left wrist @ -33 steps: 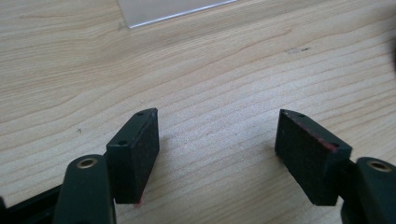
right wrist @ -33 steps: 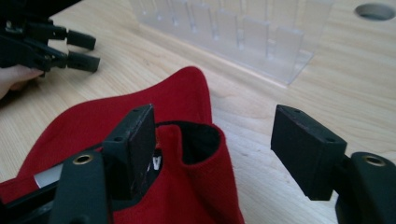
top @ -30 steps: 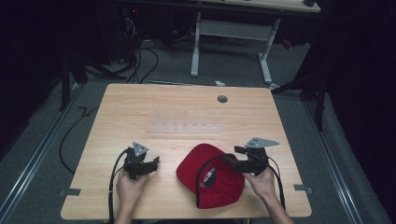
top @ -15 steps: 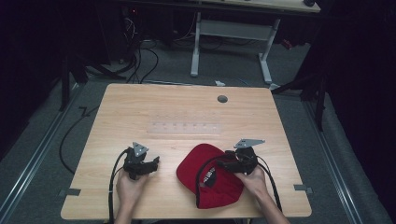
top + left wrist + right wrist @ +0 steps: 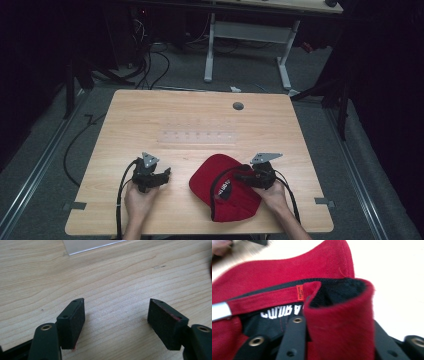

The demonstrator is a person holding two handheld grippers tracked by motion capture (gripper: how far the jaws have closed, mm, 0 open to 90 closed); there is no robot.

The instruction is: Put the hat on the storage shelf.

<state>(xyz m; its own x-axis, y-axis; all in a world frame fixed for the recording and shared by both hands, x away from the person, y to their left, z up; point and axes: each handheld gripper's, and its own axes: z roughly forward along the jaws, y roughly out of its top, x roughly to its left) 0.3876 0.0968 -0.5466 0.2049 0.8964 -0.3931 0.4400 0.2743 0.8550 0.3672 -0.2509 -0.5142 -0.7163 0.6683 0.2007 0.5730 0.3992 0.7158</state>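
A red cap [image 5: 212,170] with a black lining lies upside down on the wooden table [image 5: 150,115], near the front edge. My right gripper [image 5: 241,178] is at the cap's right side. In the right gripper view a fold of the cap's red rim [image 5: 342,322] fills the gap between the jaws of my right gripper [image 5: 339,342]. They have just been closing and now pinch the fabric. My left gripper [image 5: 165,174] rests low on the table to the left of the cap, apart from it. In its own view my left gripper [image 5: 116,315] stands open over bare wood.
A clear plastic strip [image 5: 197,136] lies flat mid-table, and its corner shows in the left gripper view [image 5: 92,245]. A round grey cable hole [image 5: 238,106] sits near the far edge. Beyond the table are a white desk frame [image 5: 250,35] and floor cables [image 5: 155,60].
My right gripper has moved left and down onto the cap's rim, and its jaws have closed on the fabric. The left gripper has stayed where it was.
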